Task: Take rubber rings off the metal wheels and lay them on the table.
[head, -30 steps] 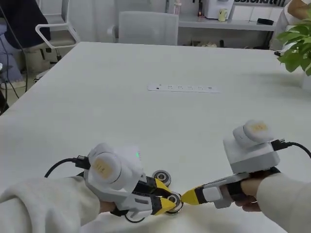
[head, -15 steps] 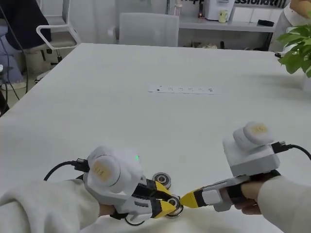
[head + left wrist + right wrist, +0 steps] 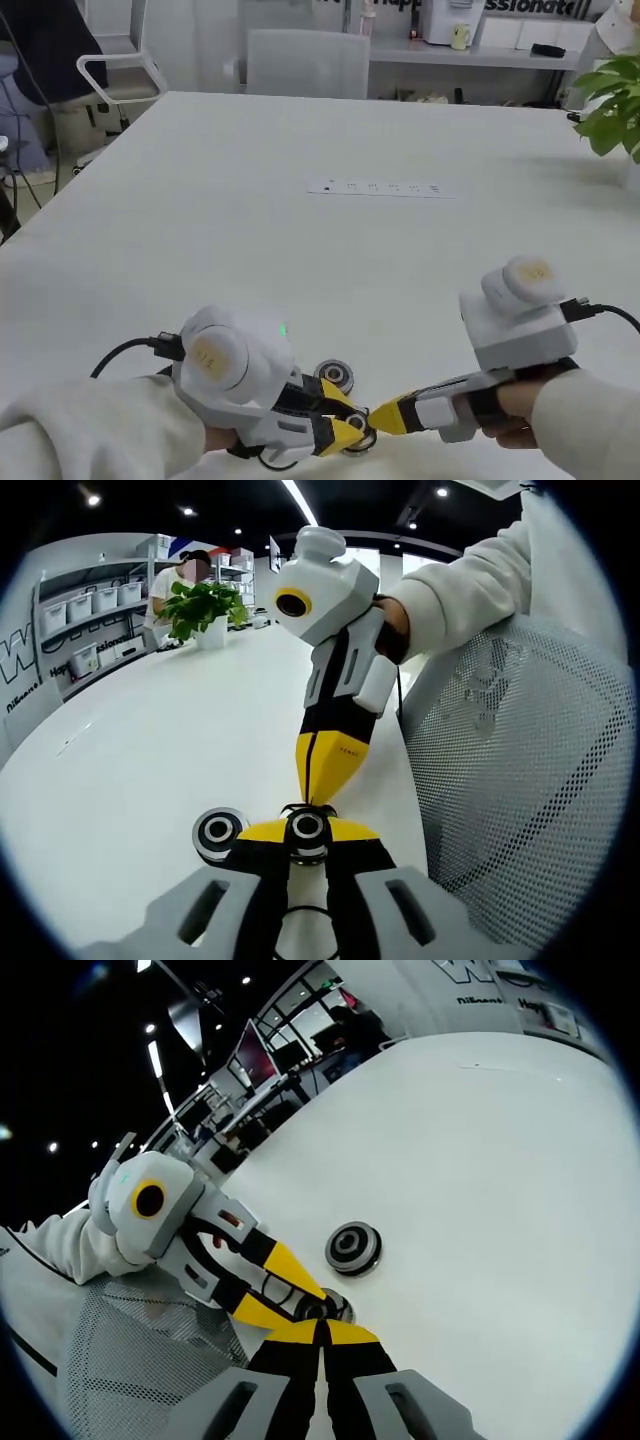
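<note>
wheel (image 3: 307, 827) pinched in left tool (image 3: 307, 836)
right tool (image 3: 320, 1332) pressed together, tip touching it; second wheel (image 3: 333, 376) at its 11 o'clock on tabletop (image 3: 300, 250)

1. Head view: from above and behind the hands, looking forward and down along the white table (image 3: 300, 260). The left gripper (image 3: 348, 428) and right gripper (image 3: 382, 416) lie close at the bottom edge.
2. Left gripper view: low, just above the tabletop, very near the metal wheel (image 3: 307, 830) between its own jaws. It faces the right gripper, with a plant (image 3: 205, 605) beyond.
3. Right gripper view: equally low and near, facing back toward the left gripper.
4. All three views share the second wheel (image 3: 334, 376) beside the meeting tips.
</note>
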{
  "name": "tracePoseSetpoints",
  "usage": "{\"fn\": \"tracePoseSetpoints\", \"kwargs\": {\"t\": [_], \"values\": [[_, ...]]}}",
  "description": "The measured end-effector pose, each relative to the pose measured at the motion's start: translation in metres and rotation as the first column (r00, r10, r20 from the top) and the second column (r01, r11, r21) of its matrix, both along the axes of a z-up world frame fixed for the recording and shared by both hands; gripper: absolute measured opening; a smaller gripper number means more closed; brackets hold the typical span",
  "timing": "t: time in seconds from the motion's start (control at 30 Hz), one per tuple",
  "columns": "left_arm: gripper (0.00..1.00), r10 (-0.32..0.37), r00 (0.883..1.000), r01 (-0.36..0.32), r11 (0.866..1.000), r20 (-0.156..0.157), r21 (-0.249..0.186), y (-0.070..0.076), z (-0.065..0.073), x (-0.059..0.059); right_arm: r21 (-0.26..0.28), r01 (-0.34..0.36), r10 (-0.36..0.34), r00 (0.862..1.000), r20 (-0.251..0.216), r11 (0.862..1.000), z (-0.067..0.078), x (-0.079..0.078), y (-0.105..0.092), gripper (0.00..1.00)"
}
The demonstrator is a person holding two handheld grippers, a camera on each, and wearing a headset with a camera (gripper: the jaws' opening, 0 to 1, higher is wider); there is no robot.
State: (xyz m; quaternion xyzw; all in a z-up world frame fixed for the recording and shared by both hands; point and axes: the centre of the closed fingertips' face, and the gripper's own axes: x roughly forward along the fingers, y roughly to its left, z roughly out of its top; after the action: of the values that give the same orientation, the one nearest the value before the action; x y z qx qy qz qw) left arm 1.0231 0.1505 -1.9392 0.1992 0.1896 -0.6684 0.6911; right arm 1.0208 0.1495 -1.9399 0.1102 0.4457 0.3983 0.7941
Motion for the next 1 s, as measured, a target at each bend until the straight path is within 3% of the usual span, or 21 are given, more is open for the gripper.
{"fn": "tracePoseSetpoints", "kwargs": {"t": [1.0], "values": [[0.08,0.007,1.000,-0.007,1.000,-0.007,-0.004,-0.0002,0.0000,-0.0015,0.019,-0.009,0.009,1.000,0.003,1.000,0.0014,-0.0019,0.0031,0.00]]}}
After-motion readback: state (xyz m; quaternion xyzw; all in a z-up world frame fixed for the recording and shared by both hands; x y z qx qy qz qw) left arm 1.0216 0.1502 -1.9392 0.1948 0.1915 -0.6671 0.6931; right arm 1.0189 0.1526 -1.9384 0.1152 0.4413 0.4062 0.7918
